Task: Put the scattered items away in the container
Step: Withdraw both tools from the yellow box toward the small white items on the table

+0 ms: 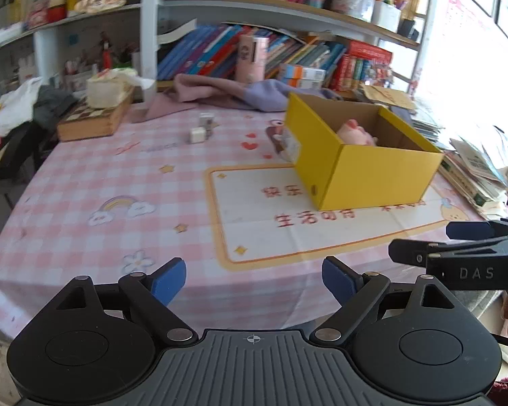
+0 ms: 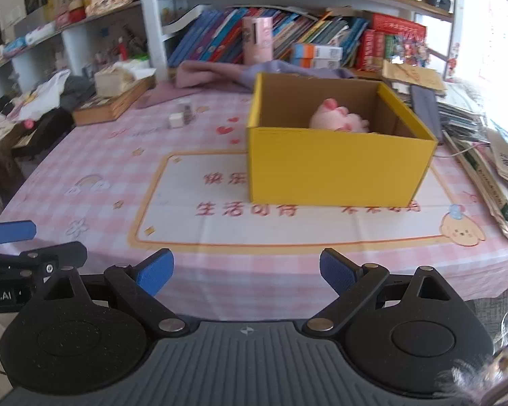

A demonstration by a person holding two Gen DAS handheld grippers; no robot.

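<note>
1. Both tools sit low at the near edge of the table [image 2: 84, 155], side by side. My left gripper [image 1: 254, 279] has its blue pads spread wide with nothing between them; my right gripper [image 2: 245, 270] is likewise spread and empty.
2. The yellow box [image 2: 335, 165] stands open on the right half of the table, on the printed panel of the pink checked cloth. A pink soft toy [image 2: 338, 118] already lies inside, against the back wall.
3. Still loose: a white cube [image 1: 197, 134] and a small grey block [image 1: 206, 120] just behind it, close together toward the far edge, left of the box. Something sits against the box's left wall in the left view, partly hidden; I cannot tell what it is.
4. Step in hand, as I judge it: between picks, hands free, one item stowed and the small pieces not yet collected.
5. Next move calls for a long reach across the table toward the far edge. The pieces are small and sit nearly touching, so the pads need to narrow and straddle one without knocking the other. The left tool looks better placed, being on their side.
6. Pose: both tools tilt down toward the cloth, pads level, the right one's side visible at the right border of the left view.
</note>
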